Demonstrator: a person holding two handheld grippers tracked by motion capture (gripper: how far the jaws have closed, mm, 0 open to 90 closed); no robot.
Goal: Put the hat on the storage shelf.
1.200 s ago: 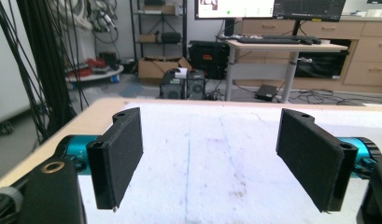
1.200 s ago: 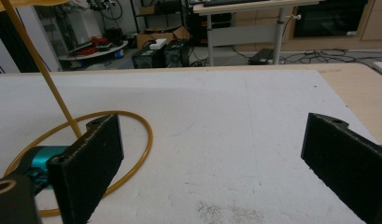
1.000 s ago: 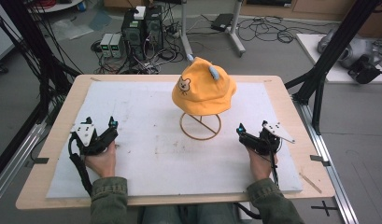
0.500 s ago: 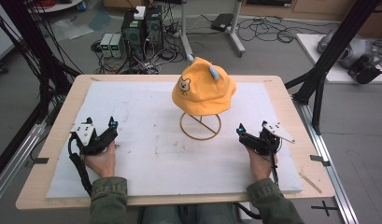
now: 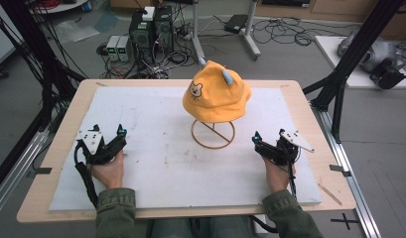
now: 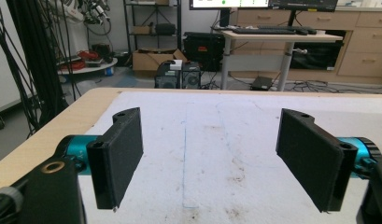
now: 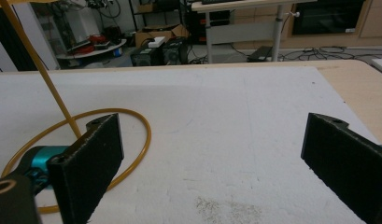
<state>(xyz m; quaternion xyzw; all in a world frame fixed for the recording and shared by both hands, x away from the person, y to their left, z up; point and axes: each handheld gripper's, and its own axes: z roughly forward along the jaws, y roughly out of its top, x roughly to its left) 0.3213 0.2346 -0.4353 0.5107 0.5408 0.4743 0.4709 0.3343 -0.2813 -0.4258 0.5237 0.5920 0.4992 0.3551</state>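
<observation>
Yellow cloth, the hat (image 5: 216,93) perches on a thin wire stand (image 5: 213,134) mid-table and looks light, soft and floppy, best pinched at the brim, while the left gripper (image 5: 120,136) and right gripper (image 5: 256,141) rest wide apart, empty.

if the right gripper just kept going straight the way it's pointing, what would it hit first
Probably nothing: the right gripper faces bare white mat, with the hat stand's ring base just left of its line, though depth is hard to judge.
</observation>
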